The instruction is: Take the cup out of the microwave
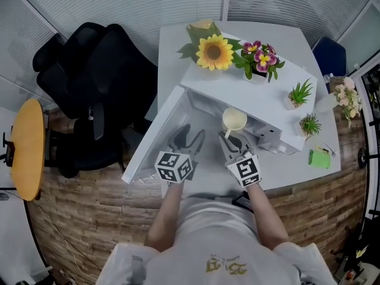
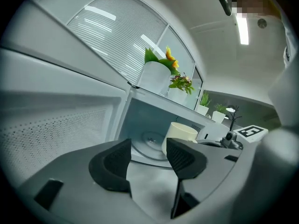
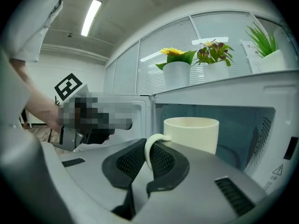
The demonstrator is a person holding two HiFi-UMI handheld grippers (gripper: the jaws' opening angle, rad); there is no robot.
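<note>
**Cup held by its handle at the microwave's open front**

A person stands at a white tabletop [image 1: 285, 166] with a gripper in each hand. On the tabletop sits a white microwave [image 1: 237, 88]. Its door [image 1: 155, 136] hangs wide open to the person's left.

The right gripper [image 3: 152, 160] has its jaws pinched almost together on the handle [image 3: 149, 149] of a cream cup [image 3: 191, 133]. The thin curved handle stands right between the two black pads. The cup sits upright, just past the jaw tips. It is at the open front of the microwave, with the blue-grey inside behind it. I cannot tell if its bottom rests on anything.

The left gripper [image 2: 148, 158] is beside the right one, in front of the opening and near the door. Its jaws stand wide apart and nothing is between them. Past the gap you can see the round glass plate [image 2: 145, 146] on the microwave's floor, and the cup is off to the right of it.

On top of the microwave stand a pot with a big sunflower [image 1: 215, 52], a pot of pink flowers [image 1: 260, 57] and two small green plants [image 1: 300, 92]. A little green thing [image 1: 319, 158] lies on the tabletop at the right. A black chair [image 1: 89, 70] and a round yellow table [image 1: 28, 148] are on the left, over a wood floor.
</note>
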